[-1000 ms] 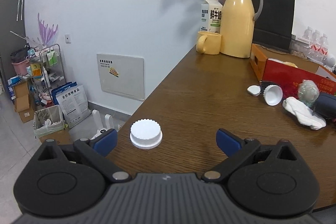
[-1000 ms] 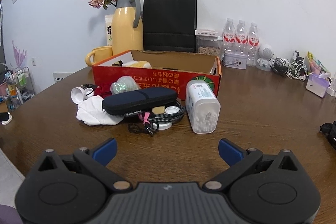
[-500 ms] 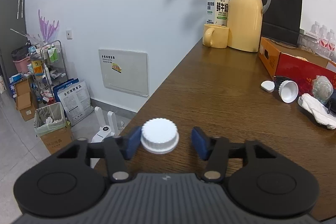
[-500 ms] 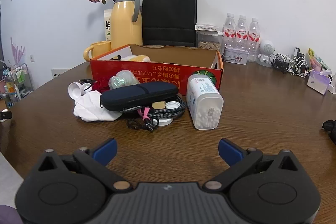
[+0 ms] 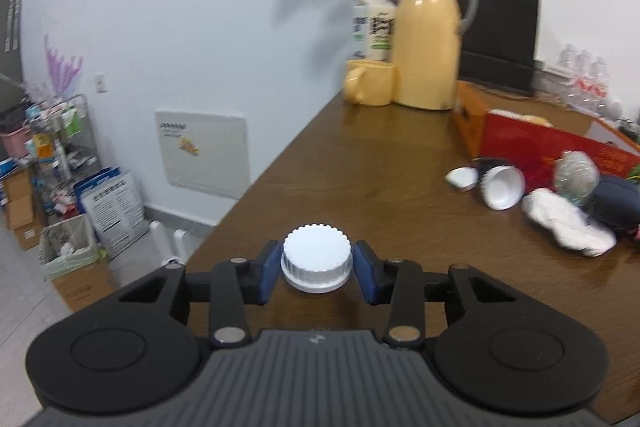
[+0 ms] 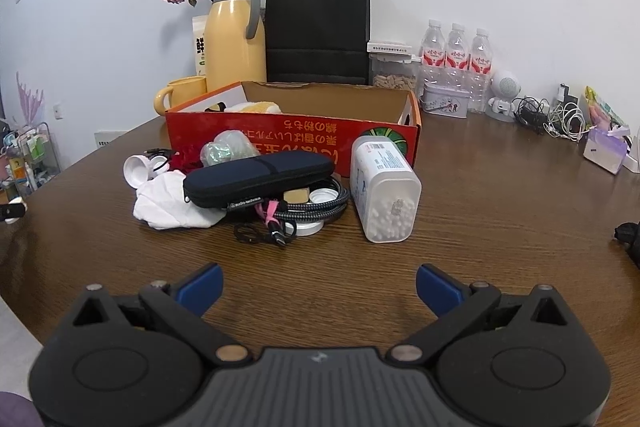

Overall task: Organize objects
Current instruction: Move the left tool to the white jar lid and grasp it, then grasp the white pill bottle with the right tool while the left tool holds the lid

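On the brown wooden table point(image 5: 360, 163), low in the left wrist frame, a white ribbed cap point(image 5: 317, 263) sits between the left gripper point(image 5: 317, 269), whose blue pads are closing against its sides. The right gripper point(image 6: 319, 289) gapes wide, empty.

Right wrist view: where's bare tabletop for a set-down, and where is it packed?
Free: the wood between the right gripper and the swab jar, and the wide stretch from the jar to the tissue box. Packed: in front of the red box, where black case, white cloth and cables pile together.
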`<act>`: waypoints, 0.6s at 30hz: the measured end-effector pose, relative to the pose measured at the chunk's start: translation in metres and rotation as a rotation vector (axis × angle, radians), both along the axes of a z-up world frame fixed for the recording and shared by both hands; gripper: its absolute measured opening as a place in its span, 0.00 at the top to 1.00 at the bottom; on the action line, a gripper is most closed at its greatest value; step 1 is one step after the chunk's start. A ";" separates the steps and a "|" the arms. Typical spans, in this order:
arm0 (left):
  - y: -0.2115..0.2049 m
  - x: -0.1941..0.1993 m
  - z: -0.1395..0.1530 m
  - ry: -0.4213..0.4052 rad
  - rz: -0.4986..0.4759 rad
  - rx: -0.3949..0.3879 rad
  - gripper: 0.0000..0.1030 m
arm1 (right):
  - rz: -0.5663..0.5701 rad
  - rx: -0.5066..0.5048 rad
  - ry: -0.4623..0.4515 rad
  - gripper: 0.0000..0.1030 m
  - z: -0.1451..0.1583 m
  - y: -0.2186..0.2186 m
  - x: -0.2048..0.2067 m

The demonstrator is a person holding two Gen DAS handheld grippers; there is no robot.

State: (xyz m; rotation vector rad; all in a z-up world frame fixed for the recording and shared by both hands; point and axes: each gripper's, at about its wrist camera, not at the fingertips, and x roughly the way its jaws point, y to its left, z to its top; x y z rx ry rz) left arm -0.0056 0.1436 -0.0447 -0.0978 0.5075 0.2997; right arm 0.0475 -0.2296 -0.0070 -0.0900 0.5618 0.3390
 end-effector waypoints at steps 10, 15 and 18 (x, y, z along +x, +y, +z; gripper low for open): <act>-0.052 0.034 0.015 -0.040 -0.183 -0.020 0.61 | -0.024 -0.004 0.005 0.00 -0.004 -0.005 0.012; -0.082 0.053 0.022 -0.057 -0.269 -0.023 0.61 | -0.030 -0.006 -0.020 0.00 -0.002 -0.004 0.022; -0.100 0.065 0.027 -0.069 -0.310 -0.022 0.61 | -0.034 -0.017 -0.037 0.00 0.000 -0.004 0.031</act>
